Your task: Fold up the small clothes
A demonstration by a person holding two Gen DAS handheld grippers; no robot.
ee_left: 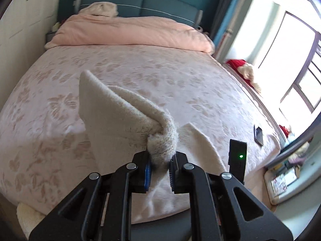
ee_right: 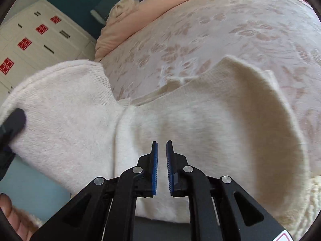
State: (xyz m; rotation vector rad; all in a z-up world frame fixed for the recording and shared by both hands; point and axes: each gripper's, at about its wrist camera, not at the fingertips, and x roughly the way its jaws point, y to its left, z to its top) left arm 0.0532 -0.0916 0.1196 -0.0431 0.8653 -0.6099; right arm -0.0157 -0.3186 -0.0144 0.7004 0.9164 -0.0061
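Observation:
A cream knitted garment (ee_left: 120,116) hangs lifted over the bed, one folded panel sticking up and left. My left gripper (ee_left: 160,166) is shut on a bunched edge of it, with fuzzy knit squeezed between the blue pads (ee_left: 148,170). In the right wrist view the same garment (ee_right: 200,120) spreads wide below my right gripper (ee_right: 161,152). Its pads (ee_right: 154,160) stand a narrow gap apart with nothing between them, just above the cloth. At that view's left edge, a dark finger of the left gripper (ee_right: 12,124) lies against the raised part of the garment.
The bed's pale floral cover (ee_left: 140,66) reaches back to a pink duvet (ee_left: 130,32). A phone (ee_left: 258,134) lies near the bed's right edge, by the window. White cupboards (ee_right: 36,40) stand to the left. A fluffy cream cloth (ee_right: 313,196) lies at the near edge. A hand (ee_right: 8,210) shows.

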